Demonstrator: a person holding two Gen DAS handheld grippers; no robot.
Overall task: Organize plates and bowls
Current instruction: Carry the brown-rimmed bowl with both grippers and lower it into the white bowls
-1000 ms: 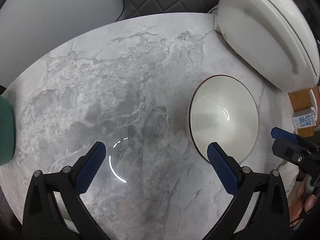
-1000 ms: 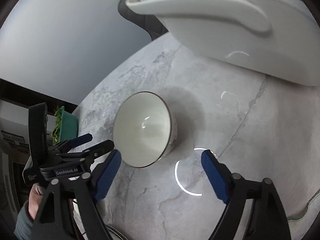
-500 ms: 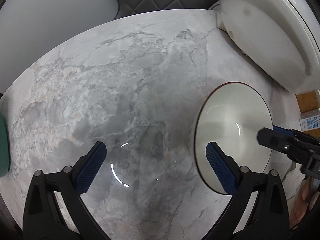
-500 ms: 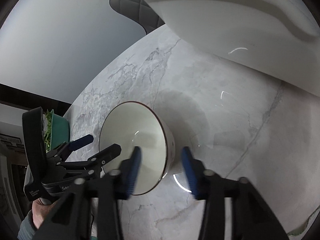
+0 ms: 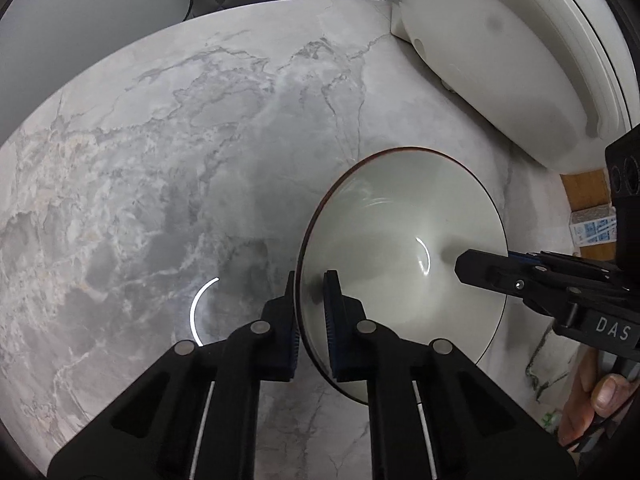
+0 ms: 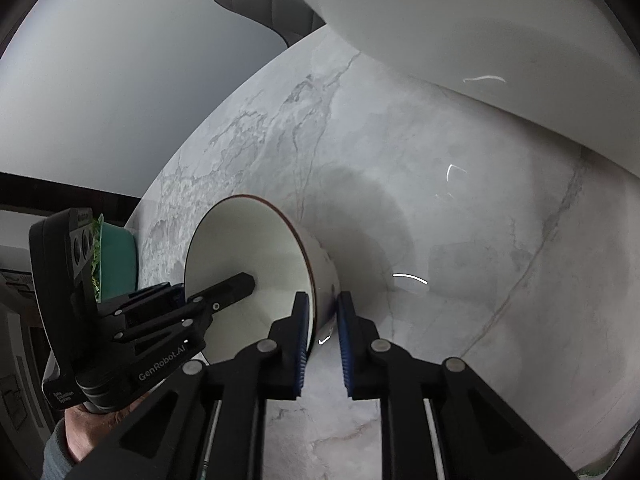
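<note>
The white bowl [image 5: 400, 248] is placed on the marble table [image 5: 160, 160], near a large white appliance [image 5: 500, 60]. Its rim is pinched by the left gripper [image 5: 311, 312] on one side and by the right gripper [image 6: 322, 320] on the opposite side; both jaws have just been closing.

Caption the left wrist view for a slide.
Both grippers, left and right, have just closed on opposite rims of a white bowl on the marble table.
</note>
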